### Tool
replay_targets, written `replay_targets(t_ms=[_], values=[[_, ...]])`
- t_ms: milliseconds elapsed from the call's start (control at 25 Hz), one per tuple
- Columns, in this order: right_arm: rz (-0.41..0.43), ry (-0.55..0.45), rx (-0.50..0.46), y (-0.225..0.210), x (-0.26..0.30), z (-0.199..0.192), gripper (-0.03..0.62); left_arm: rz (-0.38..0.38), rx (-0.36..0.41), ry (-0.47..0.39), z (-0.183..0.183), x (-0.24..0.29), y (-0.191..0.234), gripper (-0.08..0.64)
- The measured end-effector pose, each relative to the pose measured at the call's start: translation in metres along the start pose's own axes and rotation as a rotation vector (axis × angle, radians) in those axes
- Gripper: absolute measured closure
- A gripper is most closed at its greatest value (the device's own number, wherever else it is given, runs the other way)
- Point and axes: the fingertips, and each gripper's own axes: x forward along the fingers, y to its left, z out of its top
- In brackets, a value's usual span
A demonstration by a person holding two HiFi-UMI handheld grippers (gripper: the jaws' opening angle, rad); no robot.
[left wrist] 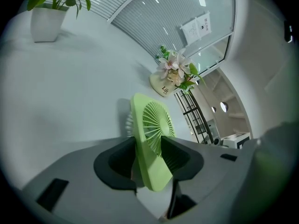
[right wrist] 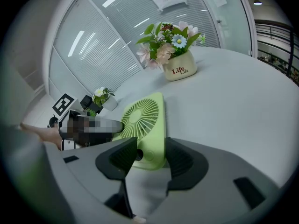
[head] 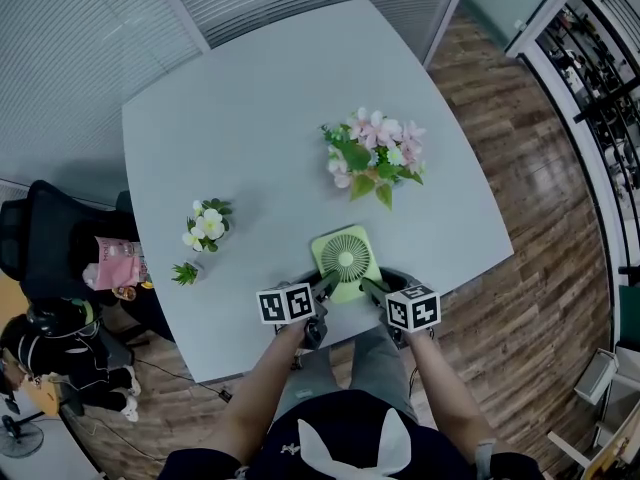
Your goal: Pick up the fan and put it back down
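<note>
The green fan [head: 343,256] is found at the near edge of the grey table [head: 250,118], directly in front of the person, and is gripped at its near end from both sides. The left gripper [head: 325,288] is closed on the fan's lower left corner. In the left gripper view [left wrist: 149,160] the frame [left wrist: 145,125] is seen almost edge-on between the dark pads, one pad laid against the back and the other against the grille side. The right gripper [head: 372,290] is closed on the lower right corner. In the right gripper view [right wrist: 152,157] one pad is set over the front face beside the small button and the other behind the frame's edge [right wrist: 142,120]. Both pairs of jaws are held at a middling width, set by the thickness of the frame. The fan's frame is slightly longer than wide, and its long axis is directed away from the person, roughly toward the pot of pink and white flowers [head: 375,158] further along the table. The button end is kept nearest the grippers. The round grille is turned upward and toward the head camera, so the fan is tilted well back. Whether its lower edge touches the table cannot be told. A small white-flowered plant [head: 207,223] is placed well to the left.
</note>
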Motion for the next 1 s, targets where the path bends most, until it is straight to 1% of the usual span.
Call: replay_targets(t_ms=[40,80,120,200,280,400,560,760,840,1000], values=[[0.002,0.000,-0.001,0.001,0.000,0.001,0.389,0.002,0.012,-0.003,0.001,0.000,0.000,0.388],[0.003,0.000,-0.002,0.002,0.000,0.001,0.388,0.006,0.027,-0.007,0.002,0.001,0.001,0.362],[0.003,0.001,-0.002,0.003,0.000,0.002,0.374,0.012,0.041,-0.011,0.002,0.001,0.002,0.350],[-0.003,0.004,-0.005,0.004,-0.001,0.003,0.368,0.028,0.061,-0.016,0.003,-0.001,0.003,0.334],[-0.013,0.001,-0.015,0.005,-0.004,0.005,0.368,0.038,0.071,-0.025,0.006,-0.005,0.002,0.330],[-0.027,-0.019,-0.032,0.008,-0.011,0.013,0.377,0.023,0.087,-0.061,0.016,-0.017,-0.011,0.327],[-0.042,-0.069,-0.065,0.015,-0.029,0.029,0.394,0.010,0.147,-0.114,0.029,-0.037,-0.029,0.328],[-0.054,-0.165,-0.119,0.030,-0.057,0.059,0.441,0.006,0.228,-0.208,0.052,-0.062,-0.054,0.330],[-0.056,-0.200,-0.141,0.037,-0.066,0.069,0.454,0.000,0.265,-0.244,0.060,-0.071,-0.065,0.347],[-0.054,-0.262,-0.177,0.052,-0.082,0.086,0.471,-0.042,0.314,-0.309,0.072,-0.086,-0.091,0.393]])
